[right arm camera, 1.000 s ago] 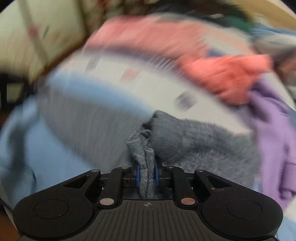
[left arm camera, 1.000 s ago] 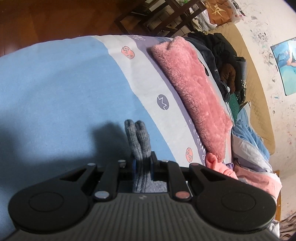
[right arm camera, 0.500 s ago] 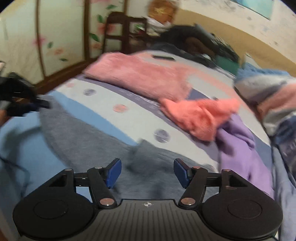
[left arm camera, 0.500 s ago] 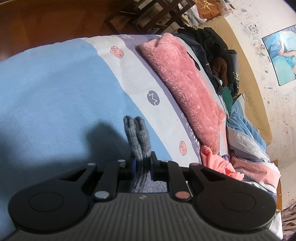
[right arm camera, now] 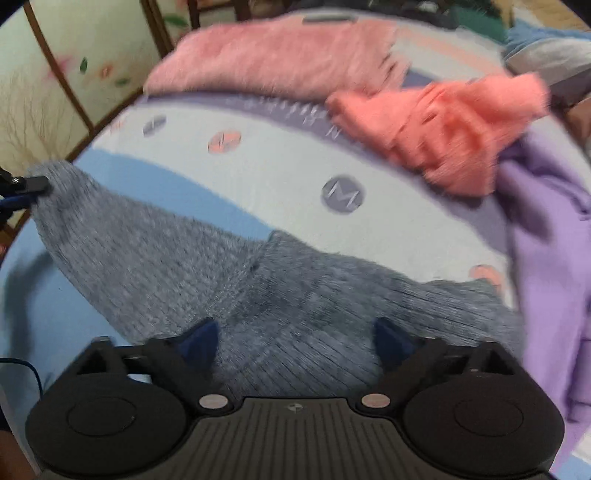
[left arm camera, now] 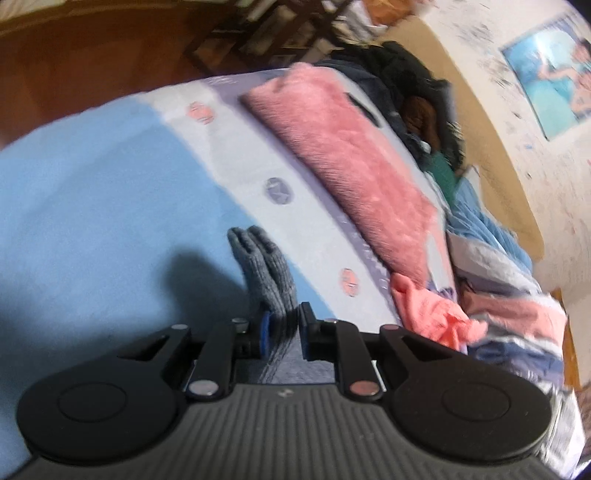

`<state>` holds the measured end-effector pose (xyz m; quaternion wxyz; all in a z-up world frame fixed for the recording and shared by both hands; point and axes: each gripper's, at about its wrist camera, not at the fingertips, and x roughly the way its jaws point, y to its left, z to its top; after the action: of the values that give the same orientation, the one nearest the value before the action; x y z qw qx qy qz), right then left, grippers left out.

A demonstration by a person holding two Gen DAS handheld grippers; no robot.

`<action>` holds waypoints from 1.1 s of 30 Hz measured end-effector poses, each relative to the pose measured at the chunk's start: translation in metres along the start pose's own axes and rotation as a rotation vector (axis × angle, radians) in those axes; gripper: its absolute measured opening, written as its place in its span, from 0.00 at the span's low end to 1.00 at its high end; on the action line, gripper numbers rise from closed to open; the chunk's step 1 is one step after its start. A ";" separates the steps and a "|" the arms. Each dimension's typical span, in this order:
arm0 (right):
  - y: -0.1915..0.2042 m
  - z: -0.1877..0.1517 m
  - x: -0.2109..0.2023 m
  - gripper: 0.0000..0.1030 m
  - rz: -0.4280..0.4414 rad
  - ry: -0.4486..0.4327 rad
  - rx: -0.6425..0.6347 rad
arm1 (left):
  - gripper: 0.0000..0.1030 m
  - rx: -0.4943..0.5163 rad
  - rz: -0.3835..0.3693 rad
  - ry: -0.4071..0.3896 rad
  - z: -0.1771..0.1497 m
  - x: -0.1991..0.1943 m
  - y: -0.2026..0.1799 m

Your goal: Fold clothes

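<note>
A grey knitted garment [right arm camera: 229, 295] lies spread on the blue and white bed sheet [right arm camera: 280, 177]. My left gripper [left arm camera: 282, 328] is shut on a bunched edge of the grey garment [left arm camera: 266, 266], which sticks up between its fingers. In the right wrist view that gripper [right arm camera: 22, 186] shows at the far left, pinching the garment's corner. My right gripper [right arm camera: 295, 341] is open and empty, hovering low over the garment's near part.
A fluffy pink blanket [left arm camera: 354, 155] lies along the far side of the bed. A coral garment [right arm camera: 443, 122] and a purple garment [right arm camera: 546, 236] lie at the right. Dark clothes [left arm camera: 413, 92] pile by the headboard. A wooden chair [left arm camera: 266, 33] stands beyond the bed.
My right gripper let go of the grey garment, opened wide, and the garment now lies spread on the sheet. My left gripper keeps its hold and has shifted only slightly.
</note>
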<state>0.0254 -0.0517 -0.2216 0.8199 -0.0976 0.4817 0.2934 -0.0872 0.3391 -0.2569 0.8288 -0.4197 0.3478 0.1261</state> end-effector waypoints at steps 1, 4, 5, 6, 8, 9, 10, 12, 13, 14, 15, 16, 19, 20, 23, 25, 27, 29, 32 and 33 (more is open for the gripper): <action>-0.003 -0.005 -0.011 0.75 -0.007 -0.021 0.017 | 0.15 0.044 -0.011 -0.003 -0.001 -0.003 -0.011; -0.015 -0.027 -0.044 0.76 -0.042 -0.060 0.095 | 0.15 0.219 -0.058 0.012 -0.011 -0.009 -0.053; -0.019 -0.035 -0.053 0.76 -0.053 -0.062 0.128 | 0.15 0.279 -0.079 0.024 -0.017 -0.008 -0.068; -0.024 -0.044 -0.062 0.76 -0.062 -0.061 0.171 | 0.15 0.317 -0.097 0.044 -0.026 -0.003 -0.082; -0.033 -0.059 -0.073 0.76 -0.069 -0.048 0.241 | 0.15 0.393 -0.132 0.085 -0.044 0.006 -0.109; -0.035 -0.065 -0.077 0.76 -0.068 -0.038 0.272 | 0.15 0.425 -0.150 0.108 -0.053 0.011 -0.121; -0.038 -0.071 -0.081 0.76 -0.067 -0.027 0.302 | 0.15 0.421 -0.167 0.145 -0.064 0.018 -0.128; -0.035 -0.079 -0.087 0.76 -0.060 -0.016 0.305 | 0.15 0.381 -0.152 0.177 -0.083 0.024 -0.126; -0.032 -0.081 -0.090 0.76 -0.060 -0.013 0.292 | 0.16 0.349 -0.134 0.186 -0.092 0.025 -0.122; -0.029 -0.082 -0.091 0.76 -0.057 -0.011 0.280 | 0.18 0.317 -0.116 0.195 -0.100 0.026 -0.118; -0.028 -0.082 -0.091 0.76 -0.050 -0.010 0.277 | 0.21 0.275 -0.099 0.199 -0.108 0.026 -0.112; -0.028 -0.082 -0.091 0.76 -0.041 -0.009 0.285 | 0.27 0.167 -0.086 0.176 -0.105 0.022 -0.089; -0.030 -0.082 -0.091 0.76 -0.025 -0.011 0.326 | 0.51 -0.158 -0.048 0.105 -0.098 0.011 -0.022; -0.031 -0.082 -0.090 0.76 -0.021 -0.011 0.337 | 0.65 -0.266 -0.034 0.081 -0.095 0.007 0.000; -0.031 -0.080 -0.089 0.76 -0.011 -0.005 0.352 | 0.74 -0.525 -0.045 -0.025 -0.085 0.003 0.061; -0.030 -0.079 -0.087 0.76 -0.006 0.001 0.347 | 0.80 -0.676 -0.092 -0.118 -0.084 0.005 0.095; -0.028 -0.077 -0.086 0.76 -0.002 0.008 0.342 | 0.84 -0.839 -0.162 -0.191 -0.092 0.013 0.124; -0.026 -0.075 -0.085 0.76 0.004 0.013 0.341 | 0.84 -0.998 -0.247 -0.246 -0.104 0.026 0.150; -0.023 -0.071 -0.083 0.76 0.008 0.022 0.339 | 0.84 -0.992 -0.299 -0.262 -0.106 0.033 0.151; -0.022 -0.070 -0.081 0.76 0.010 0.024 0.341 | 0.82 -0.975 -0.311 -0.260 -0.106 0.034 0.149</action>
<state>-0.0427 -0.1324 -0.1917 0.8173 0.0416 0.5348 0.2103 -0.1867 0.3452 -0.4140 0.5827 -0.7840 0.0768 0.1999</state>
